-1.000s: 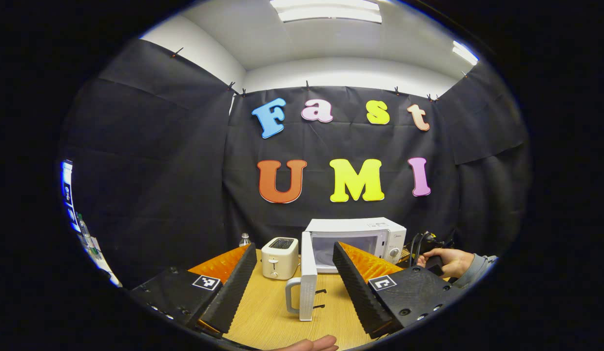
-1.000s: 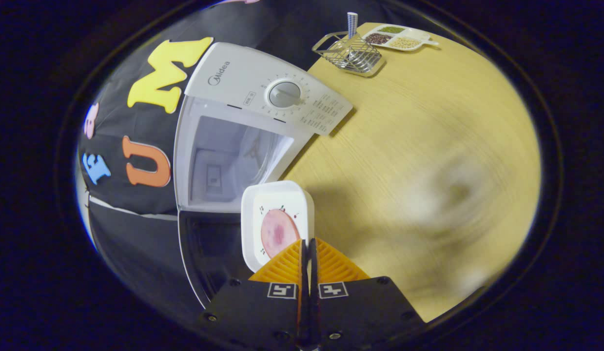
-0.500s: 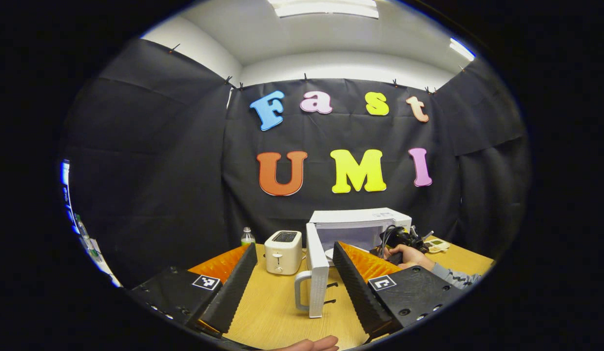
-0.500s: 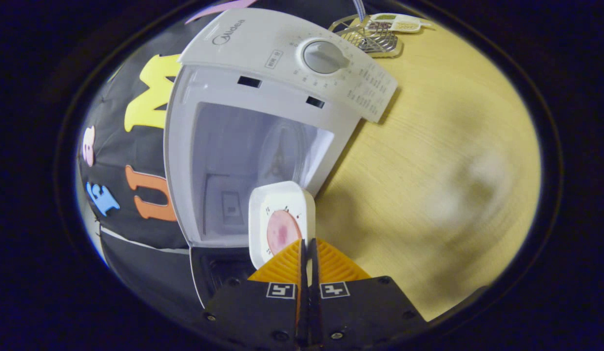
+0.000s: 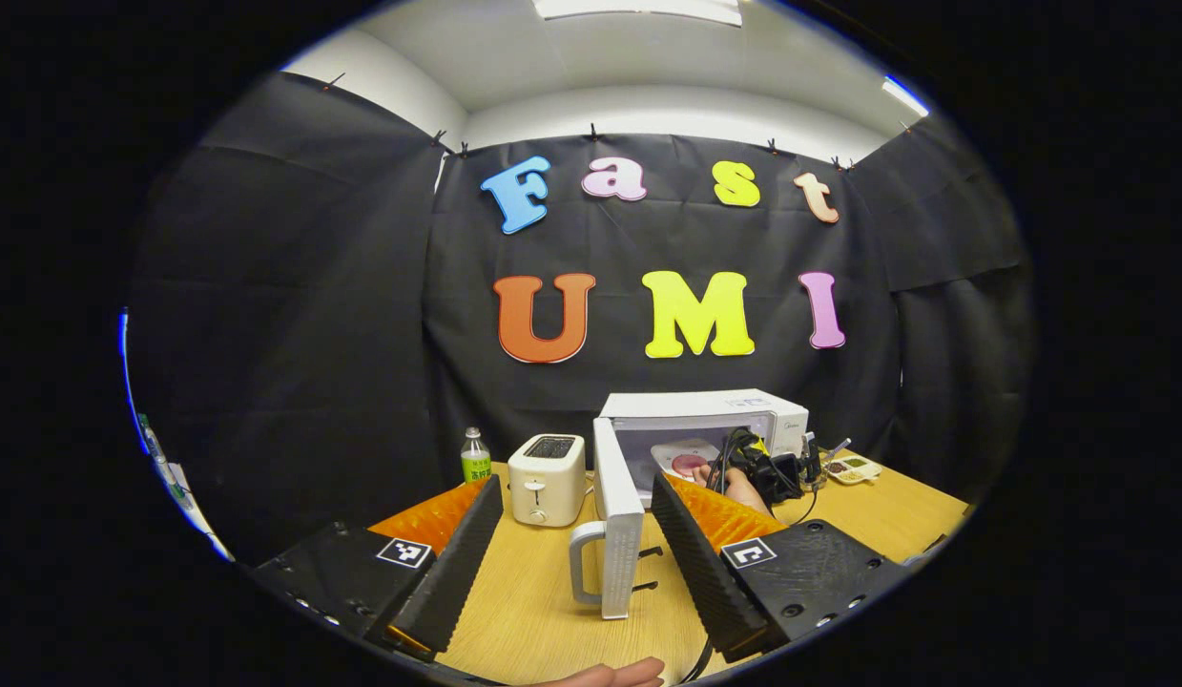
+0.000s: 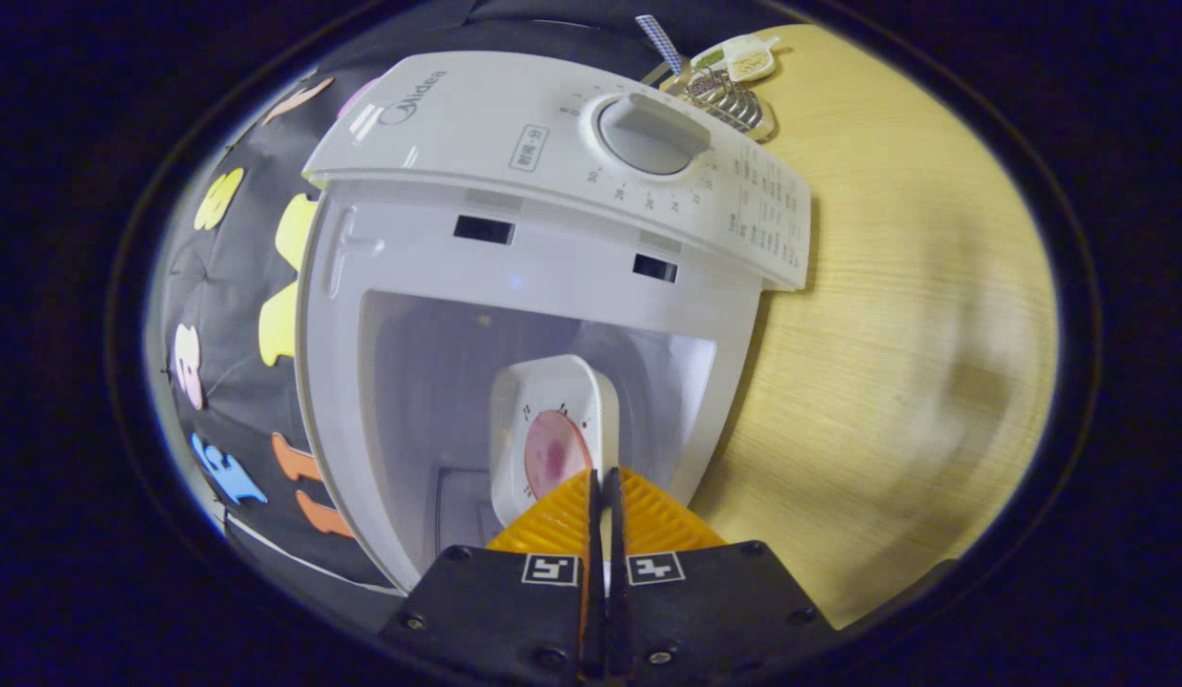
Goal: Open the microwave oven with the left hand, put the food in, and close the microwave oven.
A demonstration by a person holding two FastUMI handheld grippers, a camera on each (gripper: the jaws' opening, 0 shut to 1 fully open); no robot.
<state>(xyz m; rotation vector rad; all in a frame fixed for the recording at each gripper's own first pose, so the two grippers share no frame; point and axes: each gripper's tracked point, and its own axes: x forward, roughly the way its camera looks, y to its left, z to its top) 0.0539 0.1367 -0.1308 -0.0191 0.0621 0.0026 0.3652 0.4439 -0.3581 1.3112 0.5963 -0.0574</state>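
On the desk (image 5: 533, 611) the left gripper (image 5: 576, 534) waits wide and empty near the swung-out door (image 5: 617, 520), while the right gripper (image 6: 602, 496), pinched on the near rim of the stiff, likely light, slippery plate (image 6: 550, 434), holds it inside the microwave (image 6: 552, 239) mouth.

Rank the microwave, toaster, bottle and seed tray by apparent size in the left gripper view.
Largest to smallest as they appear:
1. microwave, door swung open
2. toaster
3. bottle
4. seed tray

The bottle and tray look close in size, and the tray sits farther away, so their order is unsure.
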